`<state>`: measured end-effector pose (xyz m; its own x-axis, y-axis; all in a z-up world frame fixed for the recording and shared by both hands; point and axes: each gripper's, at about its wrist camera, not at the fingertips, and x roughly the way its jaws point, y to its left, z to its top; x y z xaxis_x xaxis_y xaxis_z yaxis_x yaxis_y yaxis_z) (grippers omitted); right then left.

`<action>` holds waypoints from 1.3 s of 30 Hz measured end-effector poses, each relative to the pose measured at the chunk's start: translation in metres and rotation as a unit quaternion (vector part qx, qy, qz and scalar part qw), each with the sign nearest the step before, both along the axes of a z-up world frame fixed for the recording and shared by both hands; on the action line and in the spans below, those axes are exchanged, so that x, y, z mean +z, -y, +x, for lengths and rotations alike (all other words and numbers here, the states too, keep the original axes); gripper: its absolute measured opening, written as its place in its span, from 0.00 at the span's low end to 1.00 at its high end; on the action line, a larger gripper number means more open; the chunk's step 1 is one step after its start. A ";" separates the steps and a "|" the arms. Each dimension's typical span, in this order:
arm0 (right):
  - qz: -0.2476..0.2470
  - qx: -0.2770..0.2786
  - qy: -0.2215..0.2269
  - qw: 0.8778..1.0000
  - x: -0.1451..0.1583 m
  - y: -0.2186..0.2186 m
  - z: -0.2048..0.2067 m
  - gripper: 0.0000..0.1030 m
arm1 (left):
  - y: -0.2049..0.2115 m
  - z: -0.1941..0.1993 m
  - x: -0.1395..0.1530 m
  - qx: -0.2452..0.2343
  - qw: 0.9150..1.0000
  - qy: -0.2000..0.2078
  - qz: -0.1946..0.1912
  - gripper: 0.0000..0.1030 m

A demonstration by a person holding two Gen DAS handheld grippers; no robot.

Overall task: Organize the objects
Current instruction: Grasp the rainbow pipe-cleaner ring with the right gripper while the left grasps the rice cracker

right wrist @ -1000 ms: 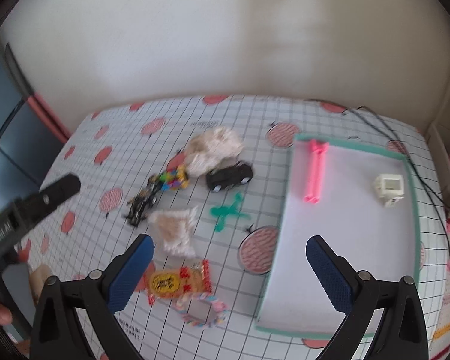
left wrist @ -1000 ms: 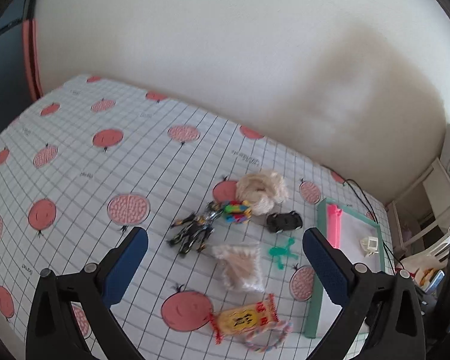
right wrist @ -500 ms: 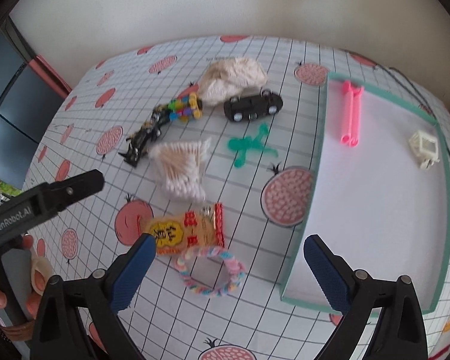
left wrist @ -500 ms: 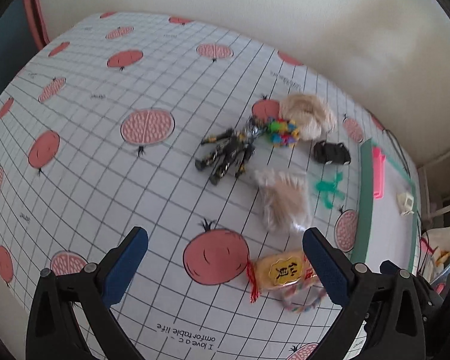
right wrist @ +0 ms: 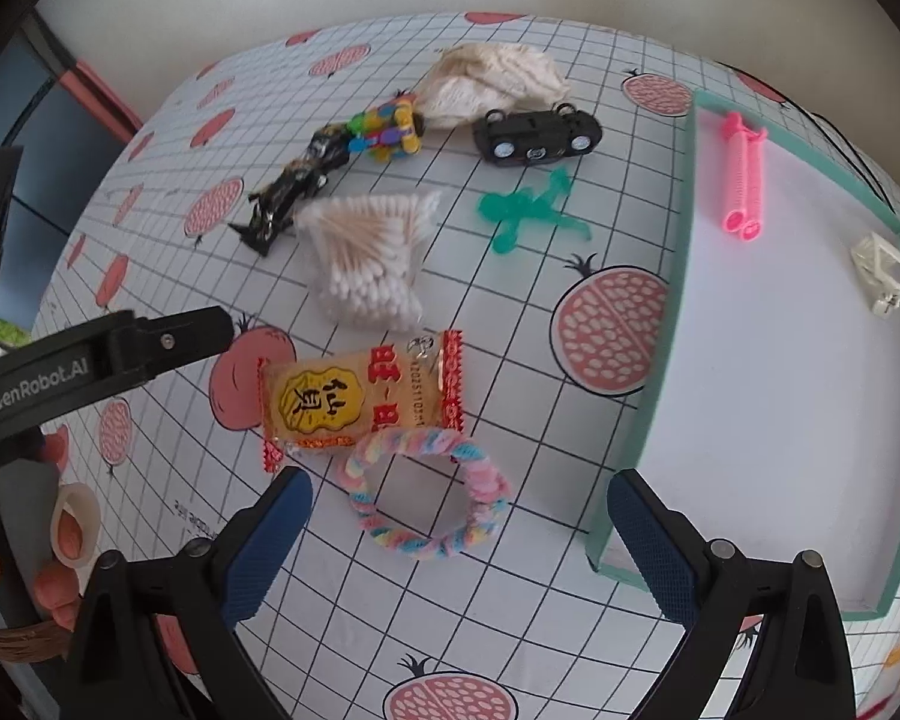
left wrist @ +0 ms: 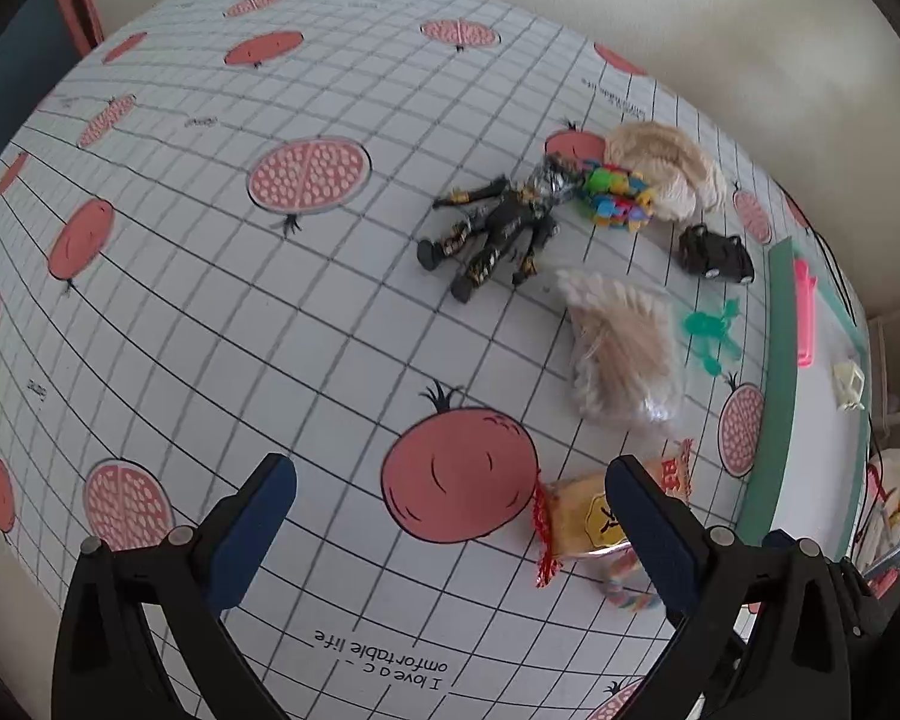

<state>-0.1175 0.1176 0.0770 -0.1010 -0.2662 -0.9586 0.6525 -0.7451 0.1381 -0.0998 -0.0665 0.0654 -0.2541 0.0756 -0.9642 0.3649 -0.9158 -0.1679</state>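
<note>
My right gripper [right wrist: 459, 531] hangs wide open over the pastel twisted ring [right wrist: 429, 495], which lies on the tablecloth [right wrist: 600, 180] between the two blue pads, touched by neither. The ring's far edge touches the orange snack packet [right wrist: 360, 399]. Just beyond the packet lies the bag of cotton swabs [right wrist: 369, 258], and past that the black action figure [right wrist: 288, 192], the coloured block toy [right wrist: 387, 129], the cream cloth [right wrist: 492, 81] and the black toy car [right wrist: 537, 132], which lies wheels-up. A green figure [right wrist: 528, 213] lies between the car and the tray.

The green-rimmed tray [right wrist: 669, 324] sits to the right of the pile, with the pink roller [right wrist: 744, 180] and a small white piece [right wrist: 879, 267] inside it, well apart from each other.

My left gripper [left wrist: 450, 525] is also spread open and empty, hovering above a red fruit print near the table's front edge. Its right pad sits in front of the snack packet [left wrist: 582, 519] in that view; I cannot tell if it touches. My left hand [right wrist: 36, 564] shows at the lower left of the right camera's view.
</note>
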 end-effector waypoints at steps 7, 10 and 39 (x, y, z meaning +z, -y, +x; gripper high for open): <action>0.022 0.011 0.005 1.000 -0.017 0.008 0.007 0.98 | -0.002 0.000 -0.005 -0.003 1.000 0.009 0.001 1.00; 0.031 0.022 -0.001 0.999 -0.021 0.014 0.011 0.97 | 0.000 0.001 -0.006 0.002 1.000 0.010 0.002 1.00; 0.057 0.051 -0.027 0.997 -0.024 0.012 0.021 0.61 | -0.015 0.008 -0.006 -0.011 1.000 0.014 0.004 1.00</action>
<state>-0.0965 0.1060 0.0530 -0.1305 -0.1675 -0.9772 0.7303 -0.6829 0.0195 -0.0919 -0.0517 0.0596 -0.2261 0.0895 -0.9700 0.3488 -0.9223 -0.1664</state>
